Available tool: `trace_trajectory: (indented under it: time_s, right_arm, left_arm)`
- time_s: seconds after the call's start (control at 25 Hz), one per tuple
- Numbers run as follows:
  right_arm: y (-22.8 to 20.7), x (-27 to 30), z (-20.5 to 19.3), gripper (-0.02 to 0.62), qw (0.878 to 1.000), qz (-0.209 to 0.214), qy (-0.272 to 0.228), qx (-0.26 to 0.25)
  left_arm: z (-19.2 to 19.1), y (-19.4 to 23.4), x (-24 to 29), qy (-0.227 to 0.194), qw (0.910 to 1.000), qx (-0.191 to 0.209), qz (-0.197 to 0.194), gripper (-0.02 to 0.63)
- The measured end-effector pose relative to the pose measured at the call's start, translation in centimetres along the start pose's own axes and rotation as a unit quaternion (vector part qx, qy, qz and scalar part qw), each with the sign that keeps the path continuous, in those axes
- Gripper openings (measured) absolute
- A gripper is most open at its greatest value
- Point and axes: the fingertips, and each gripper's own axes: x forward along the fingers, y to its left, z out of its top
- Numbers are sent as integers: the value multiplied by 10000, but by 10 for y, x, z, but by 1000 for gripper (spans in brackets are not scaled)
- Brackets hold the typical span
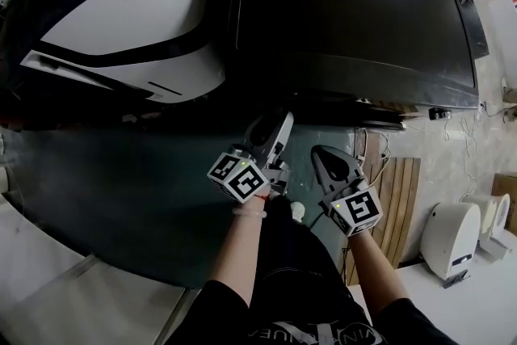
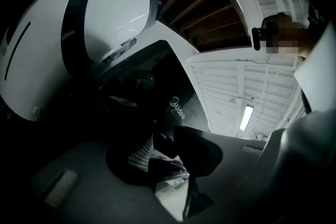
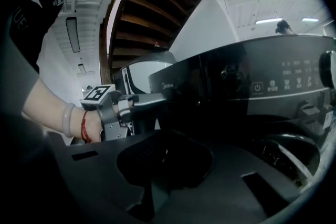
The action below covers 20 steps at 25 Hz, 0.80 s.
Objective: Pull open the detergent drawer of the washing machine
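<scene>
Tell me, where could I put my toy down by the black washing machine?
The flat top of the black washing machine looks bare, bordered by the white machine beside it. The pale floor at lower left looks free too. The far right is crowded: wooden slats and a white appliance.

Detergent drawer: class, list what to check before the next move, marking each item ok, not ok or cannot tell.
1. Left gripper jaws apart, nothing between them: ok.
2. Left gripper close to the washing machine front: ok.
3. Drawer handle in sight: not ok, that area is too dark.
4. Drawer shut: cannot tell.
5. Right gripper shut, empty, clear of the left: ok.
</scene>
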Motion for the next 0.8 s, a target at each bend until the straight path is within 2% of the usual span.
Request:
trace_trajectory:
  time_s: [0.48, 0.8]
  right_arm:
    - [-5, 18, -4, 12, 9999, -1, 121, -2]
    - [-5, 21, -7, 12, 9997, 19, 187, 142]
  left_arm:
    - [8, 7, 9, -481, 9937, -758, -678, 118]
    - [15, 6, 9, -908, 9802, -1189, -1299, 117]
